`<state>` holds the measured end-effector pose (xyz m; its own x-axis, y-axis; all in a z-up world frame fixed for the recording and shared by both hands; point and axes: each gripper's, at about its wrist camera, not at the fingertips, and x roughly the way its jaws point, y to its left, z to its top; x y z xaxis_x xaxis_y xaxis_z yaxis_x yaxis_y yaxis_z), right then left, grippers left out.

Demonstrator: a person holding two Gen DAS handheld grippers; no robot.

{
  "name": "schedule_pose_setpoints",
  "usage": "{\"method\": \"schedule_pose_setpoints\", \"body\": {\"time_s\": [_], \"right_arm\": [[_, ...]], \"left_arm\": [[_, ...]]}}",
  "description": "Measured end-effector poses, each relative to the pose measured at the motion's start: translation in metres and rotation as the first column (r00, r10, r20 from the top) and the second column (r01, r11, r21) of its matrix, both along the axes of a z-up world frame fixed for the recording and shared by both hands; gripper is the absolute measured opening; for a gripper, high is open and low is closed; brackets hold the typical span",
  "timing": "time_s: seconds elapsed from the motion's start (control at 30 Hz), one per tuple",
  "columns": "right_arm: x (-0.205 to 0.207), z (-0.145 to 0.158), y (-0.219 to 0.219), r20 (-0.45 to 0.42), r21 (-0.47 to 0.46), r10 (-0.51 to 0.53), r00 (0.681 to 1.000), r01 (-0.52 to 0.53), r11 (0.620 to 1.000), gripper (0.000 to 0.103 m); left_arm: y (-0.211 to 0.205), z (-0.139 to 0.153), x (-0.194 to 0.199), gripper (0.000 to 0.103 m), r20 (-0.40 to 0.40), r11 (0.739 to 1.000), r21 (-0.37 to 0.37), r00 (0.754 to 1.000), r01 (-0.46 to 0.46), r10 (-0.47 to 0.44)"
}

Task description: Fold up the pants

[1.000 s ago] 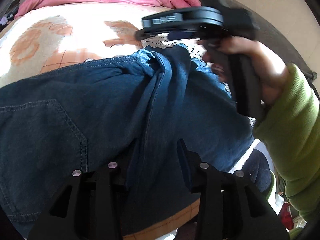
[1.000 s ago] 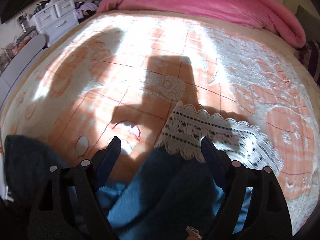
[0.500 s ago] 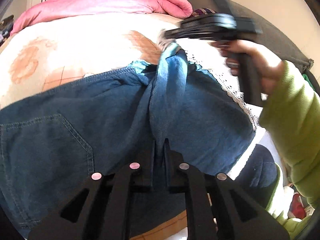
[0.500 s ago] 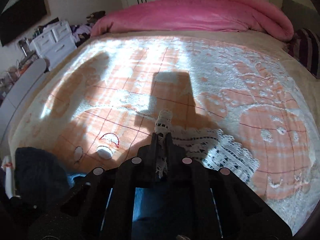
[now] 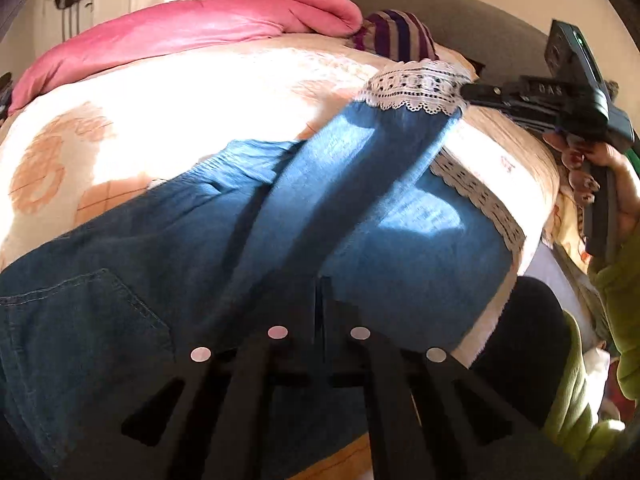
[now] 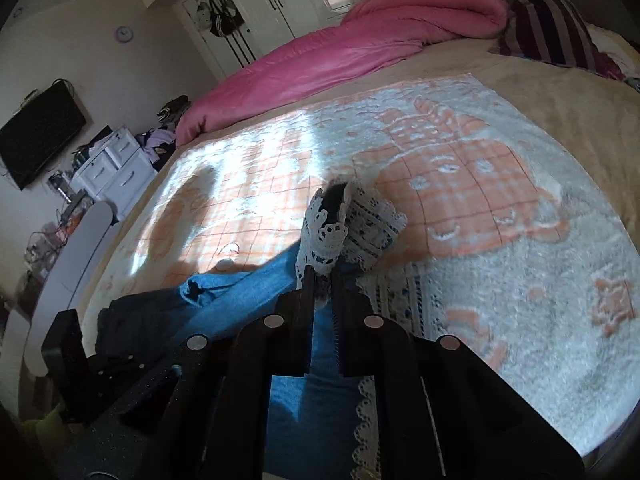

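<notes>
1. At six o'clock in the left wrist view, the left tongs [image 5: 323,300] have just been closing and are now clenched on a fold of the pants [image 5: 200,272], which lie spread on the bed [image 5: 180,92].
2. From there one denim leg rises tight toward one o'clock, where the right tongs [image 5: 466,90] are clamped on its lace hem [image 5: 416,86].
3. In the right wrist view those tongs sit at six o'clock, the lace bunched between the jaws.
4. To fold well, I judge the left grip should stay put as an anchor while the right carries the hem across level, keeping the leg taut and aligned over the other leg's lace edge [image 5: 480,196].
5. At twelve o'clock, a pink duvet [image 5: 192,28] and a striped pillow [image 5: 396,32] lie well clear.
</notes>
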<state>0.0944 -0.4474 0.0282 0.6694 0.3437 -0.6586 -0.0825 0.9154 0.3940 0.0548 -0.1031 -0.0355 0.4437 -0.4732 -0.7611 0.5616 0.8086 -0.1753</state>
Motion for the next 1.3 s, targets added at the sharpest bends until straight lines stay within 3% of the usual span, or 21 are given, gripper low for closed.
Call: {"method": "schedule_pose_setpoints", "body": {"time_s": [0.2,0.5,0.53,0.63,0.67,0.73,0.77,0.83,0.97,1.17,1.23,1.3], "right_arm": [[-0.055,-0.008,-0.014,-0.023,0.036,-0.051,0.998,0.052,0.998,0.004],[-0.096,-0.052,-0.014,-0.155,-0.002,-0.097,0.983,0.098,0.995,0.007],[-0.097,-0.054,-0.015,-0.155,0.01,-0.102,0.983,0.104,0.994,0.009],[-0.097,-0.054,-0.019,-0.138,0.033,-0.122,0.983,0.128,0.991,0.032],[-0.096,-0.055,-0.02,-0.135,0.035,-0.124,0.983,0.13,0.991,0.033],[-0.091,-0.058,-0.024,-0.136,0.06,-0.123,0.983,0.132,0.989,0.028],[-0.09,-0.059,-0.026,-0.139,0.065,-0.119,0.983,0.129,0.99,0.008],[-0.092,-0.058,-0.029,-0.142,0.061,-0.111,0.984,0.121,0.991,0.006],[-0.108,-0.049,-0.032,-0.137,0.031,-0.096,0.986,0.101,0.994,0.006],[-0.109,-0.074,-0.025,-0.21,-0.09,-0.111,0.971,0.093,0.992,0.012],[-0.114,-0.064,-0.025,-0.164,-0.137,-0.135,0.977,0.113,0.984,0.018],[-0.122,-0.046,-0.019,-0.081,-0.241,-0.142,0.986,0.119,0.963,0.021]], "left_arm": [[0.004,0.015,-0.024,0.002,0.088,0.998,0.018,0.994,0.067,-0.069],[0.0,0.003,-0.041,0.002,0.064,0.992,0.061,0.991,0.115,-0.118],[-0.002,0.002,-0.042,0.002,0.062,0.99,0.07,0.99,0.12,-0.124],[-0.004,0.002,-0.043,0.002,0.062,0.989,0.077,0.99,0.125,-0.13],[-0.005,0.002,-0.043,0.002,0.065,0.989,0.079,0.989,0.125,-0.131],[-0.006,0.003,-0.042,0.002,0.071,0.989,0.081,0.989,0.124,-0.13],[-0.006,0.004,-0.042,0.002,0.075,0.989,0.081,0.989,0.122,-0.128],[-0.006,0.006,-0.043,0.002,0.077,0.989,0.084,0.989,0.122,-0.129],[0.0,0.012,-0.052,0.002,0.084,0.985,0.077,0.984,0.151,-0.158],[-0.006,-0.008,-0.06,0.002,0.049,0.976,0.118,0.98,0.185,-0.192],[-0.006,-0.008,-0.061,0.002,0.048,0.975,0.121,0.98,0.187,-0.194],[-0.005,-0.007,-0.061,0.002,0.048,0.976,0.114,0.98,0.187,-0.193]]}}
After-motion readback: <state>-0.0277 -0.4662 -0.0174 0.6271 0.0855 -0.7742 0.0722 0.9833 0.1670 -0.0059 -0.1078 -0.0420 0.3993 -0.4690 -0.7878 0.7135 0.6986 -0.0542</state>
